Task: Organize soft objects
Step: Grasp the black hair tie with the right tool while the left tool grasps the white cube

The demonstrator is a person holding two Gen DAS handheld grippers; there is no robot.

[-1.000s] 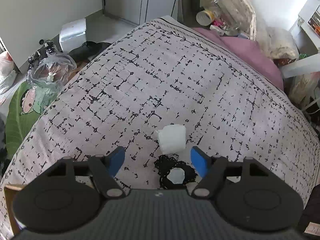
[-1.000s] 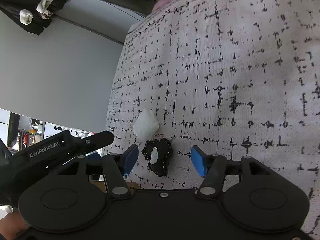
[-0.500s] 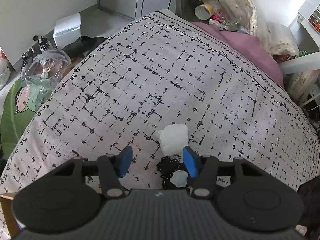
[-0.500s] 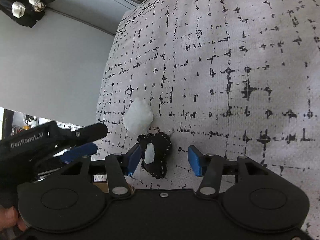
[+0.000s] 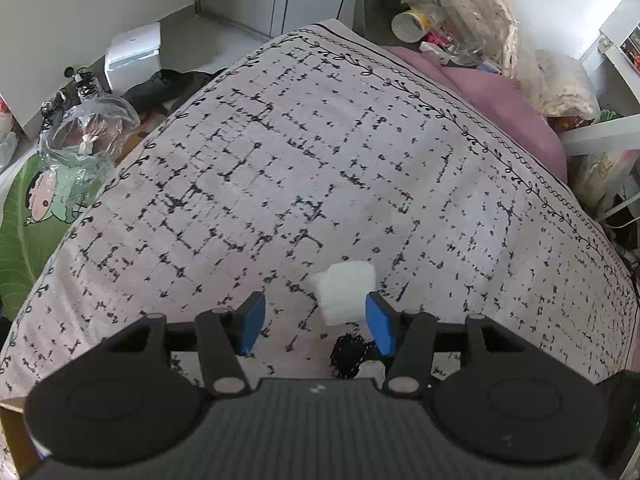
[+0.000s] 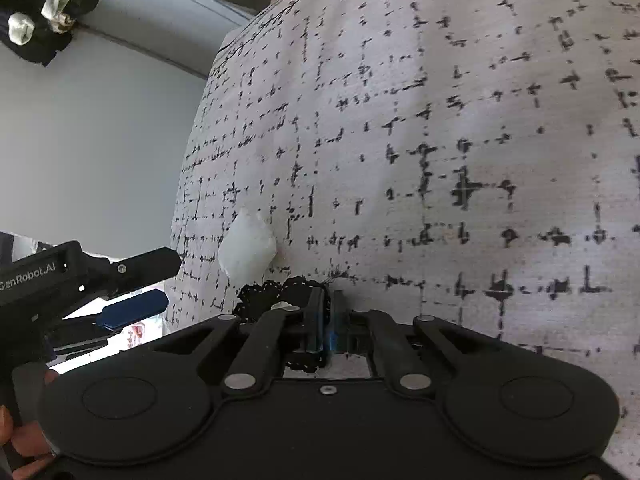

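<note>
A small white soft pad (image 5: pixel 347 293) lies on the patterned bedspread (image 5: pixel 320 160), with a black lacy piece (image 5: pixel 349 354) just in front of it. My left gripper (image 5: pixel 314 327) is open; the white pad sits just ahead of its right fingertip and the black piece lies under that finger. In the right wrist view the white pad (image 6: pixel 247 249) lies left of my right gripper (image 6: pixel 326 320), which is shut on the black lacy piece (image 6: pixel 280 298). The left gripper's blue pad (image 6: pixel 134 310) shows at the left there.
A pink pillow (image 5: pixel 492 96) and a cluttered pile of bottles and bags (image 5: pixel 460 12) stand at the bed's far end. A plastic bag (image 5: pixel 86 132) and a white box (image 5: pixel 134 56) sit on the floor left of the bed.
My right gripper closed onto the black lacy piece. My left gripper narrowed somewhat and shifted left, so the white pad now sits by its right finger.
</note>
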